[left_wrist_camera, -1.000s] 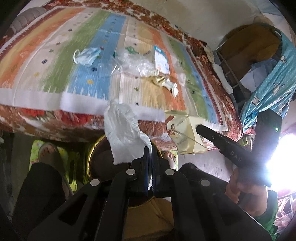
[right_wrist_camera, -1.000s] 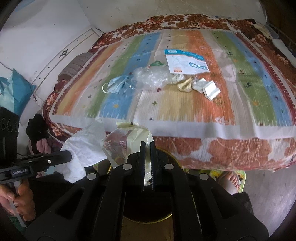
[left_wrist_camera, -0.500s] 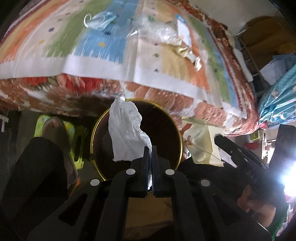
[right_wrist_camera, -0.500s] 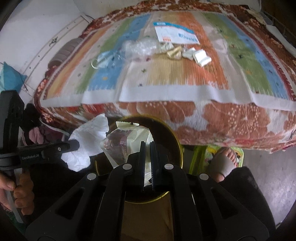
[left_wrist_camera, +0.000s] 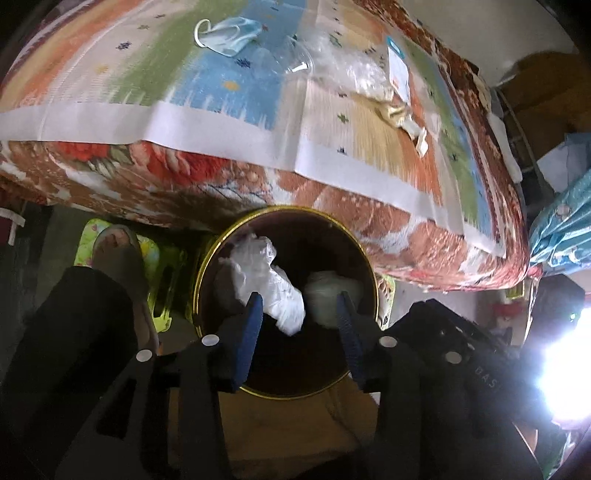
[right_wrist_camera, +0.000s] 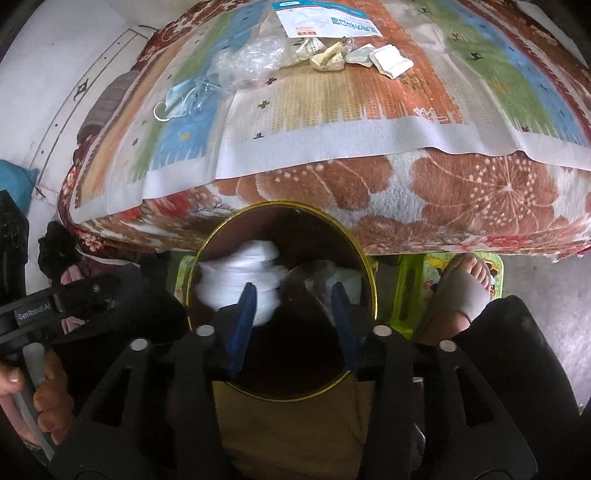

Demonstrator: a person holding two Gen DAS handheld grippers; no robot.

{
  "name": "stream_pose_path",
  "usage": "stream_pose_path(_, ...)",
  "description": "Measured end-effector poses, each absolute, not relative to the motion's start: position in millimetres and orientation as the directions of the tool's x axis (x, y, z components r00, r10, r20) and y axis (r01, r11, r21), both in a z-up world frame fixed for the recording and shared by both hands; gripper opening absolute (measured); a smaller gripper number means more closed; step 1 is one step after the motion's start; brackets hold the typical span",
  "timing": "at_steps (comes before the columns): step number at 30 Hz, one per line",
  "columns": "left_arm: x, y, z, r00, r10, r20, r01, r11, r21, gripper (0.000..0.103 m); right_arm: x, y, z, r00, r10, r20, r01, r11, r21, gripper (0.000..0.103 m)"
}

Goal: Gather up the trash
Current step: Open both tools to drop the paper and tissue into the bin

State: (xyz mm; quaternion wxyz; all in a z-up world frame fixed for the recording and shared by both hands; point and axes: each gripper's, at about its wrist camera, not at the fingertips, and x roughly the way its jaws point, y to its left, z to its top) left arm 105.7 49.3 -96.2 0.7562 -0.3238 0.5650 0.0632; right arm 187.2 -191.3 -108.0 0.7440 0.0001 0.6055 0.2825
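A round dark bin with a gold rim (left_wrist_camera: 207,258) (right_wrist_camera: 369,266) stands on the floor against the bed. My left gripper (left_wrist_camera: 300,306) is open above it; a white crumpled bag (left_wrist_camera: 266,280) (right_wrist_camera: 240,273) lies loose inside the bin. My right gripper (right_wrist_camera: 291,295) is open over the same bin; a pale snack wrapper (right_wrist_camera: 328,277) (left_wrist_camera: 328,295) lies inside, blurred. On the striped bed mat (right_wrist_camera: 332,99) lie a blue face mask (left_wrist_camera: 229,35) (right_wrist_camera: 177,99), clear plastic (left_wrist_camera: 347,62) (right_wrist_camera: 247,62), a printed packet (right_wrist_camera: 325,22) and small crumpled wrappers (right_wrist_camera: 332,57) (left_wrist_camera: 395,110).
The bed's floral edge (right_wrist_camera: 443,192) overhangs right behind the bin. The person's feet in sandals (left_wrist_camera: 118,254) (right_wrist_camera: 461,284) on a green mat flank the bin, with dark trouser legs near both grippers. A blue cloth (left_wrist_camera: 561,229) hangs at the right.
Both grippers dropped down over the bin and opened. The white bag left my left gripper and the snack wrapper left my right gripper; both now lie in the bin.
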Motion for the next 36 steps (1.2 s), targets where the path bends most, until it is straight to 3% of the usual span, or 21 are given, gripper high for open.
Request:
stream_pose_path(9, 110.9, 65.5, -76.4, 0.416, -0.212, -0.884, -0.471, 0.781, -0.409, 0.067, 199.1, -188.5, -90.7, 0.147, 0.464, -0.874, -0.429, 0.826, 0.367, 0.055)
stream_pose_path(12, 112.9, 74.0, -69.2, 0.424, -0.134, -0.895, -0.505, 0.786, -0.357, 0.072, 204.0, -187.6, -83.8, 0.159, 0.481, -0.862, -0.433, 0.819, 0.376, 0.061)
stream_pose_path(23, 126.9, 110.3, -53.6, 0.450, -0.117, -0.885, -0.543, 0.751, -0.375, 0.082, 222.2, -180.3, -56.3, 0.190, 0.529, -0.827, -0.484, 0.784, 0.390, 0.075)
stream_pose_path(27, 134.5, 121.0, -35.6, 0.484, -0.025, -0.875, -0.551, 0.768, -0.327, 0.087, 230.7, -180.1, -49.1, 0.206, 0.540, -0.816, -0.488, 0.779, 0.393, 0.083)
stream_pose_path(36, 178.4, 122.3, -30.1, 0.477, 0.052, -0.878, -0.500, 0.837, -0.222, 0.093, 251.6, -169.7, -33.0, 0.245, 0.562, -0.790, -0.499, 0.772, 0.394, 0.094)
